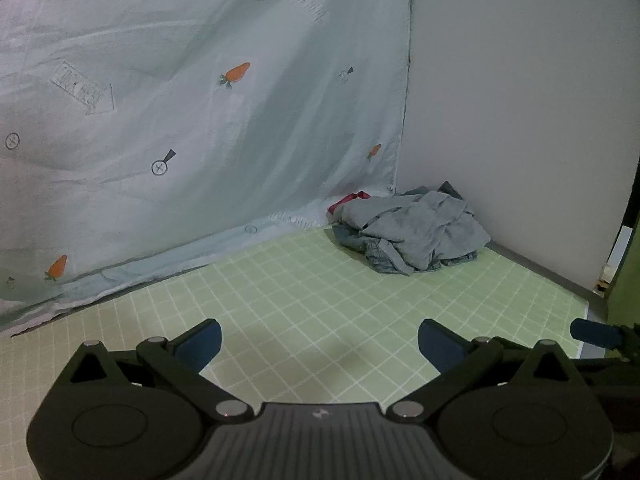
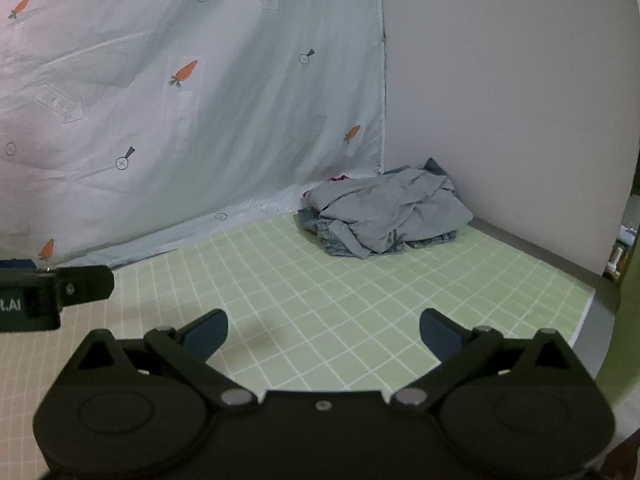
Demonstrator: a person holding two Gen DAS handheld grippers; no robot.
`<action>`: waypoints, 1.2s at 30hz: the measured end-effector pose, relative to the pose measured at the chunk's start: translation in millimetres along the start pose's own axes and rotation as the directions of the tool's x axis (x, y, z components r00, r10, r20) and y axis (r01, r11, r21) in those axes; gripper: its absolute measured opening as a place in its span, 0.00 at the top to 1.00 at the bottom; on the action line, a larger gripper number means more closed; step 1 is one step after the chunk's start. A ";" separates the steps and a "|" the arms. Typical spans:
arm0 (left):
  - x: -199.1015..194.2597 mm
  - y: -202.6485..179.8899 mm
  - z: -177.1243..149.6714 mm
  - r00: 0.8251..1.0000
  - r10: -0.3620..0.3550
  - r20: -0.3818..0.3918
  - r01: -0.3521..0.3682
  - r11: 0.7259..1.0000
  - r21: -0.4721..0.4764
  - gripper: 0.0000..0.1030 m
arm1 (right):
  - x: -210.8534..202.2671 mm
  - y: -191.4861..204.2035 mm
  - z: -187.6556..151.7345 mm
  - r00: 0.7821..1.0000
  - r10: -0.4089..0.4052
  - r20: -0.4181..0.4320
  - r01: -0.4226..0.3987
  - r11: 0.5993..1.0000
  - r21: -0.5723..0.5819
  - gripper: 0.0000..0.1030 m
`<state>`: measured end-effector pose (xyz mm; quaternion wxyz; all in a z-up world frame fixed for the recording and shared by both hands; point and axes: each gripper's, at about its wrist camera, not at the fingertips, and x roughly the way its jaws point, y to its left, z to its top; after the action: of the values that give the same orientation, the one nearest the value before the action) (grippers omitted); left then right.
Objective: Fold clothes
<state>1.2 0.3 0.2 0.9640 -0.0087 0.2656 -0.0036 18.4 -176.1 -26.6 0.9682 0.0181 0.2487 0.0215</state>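
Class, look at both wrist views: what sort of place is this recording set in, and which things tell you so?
Probably a makeshift folding station in a home room corner. A green gridded mat covers the work surface, a carrot-print sheet hangs as a backdrop beside a plain wall, and a heap of crumpled clothes lies in the corner.
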 end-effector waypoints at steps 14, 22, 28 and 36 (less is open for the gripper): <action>8.4 -7.4 -20.2 1.000 0.011 0.013 -0.011 1.000 0.018 0.00 | 8.7 1.6 3.5 1.000 -0.013 -0.022 0.013 1.000 0.020 0.00; 9.4 -8.2 -21.6 1.000 0.002 0.008 -0.002 1.000 0.022 0.00 | 9.9 1.2 2.8 1.000 -0.023 -0.019 0.023 0.999 0.029 0.00; 5.6 -7.1 -23.0 1.000 -0.003 0.008 0.003 1.000 0.022 0.00 | 6.4 2.7 0.7 0.999 -0.032 -0.019 0.033 0.999 0.029 0.00; 3.5 -7.4 -16.8 1.000 -0.010 0.003 0.010 1.000 0.026 0.00 | 4.2 4.7 4.8 0.999 -0.042 -0.017 0.042 0.999 0.029 0.00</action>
<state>-4.4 -7.5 -15.9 0.9645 0.0027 0.2639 -0.0121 24.2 -171.3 -24.2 0.9660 0.0270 0.2572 -0.0024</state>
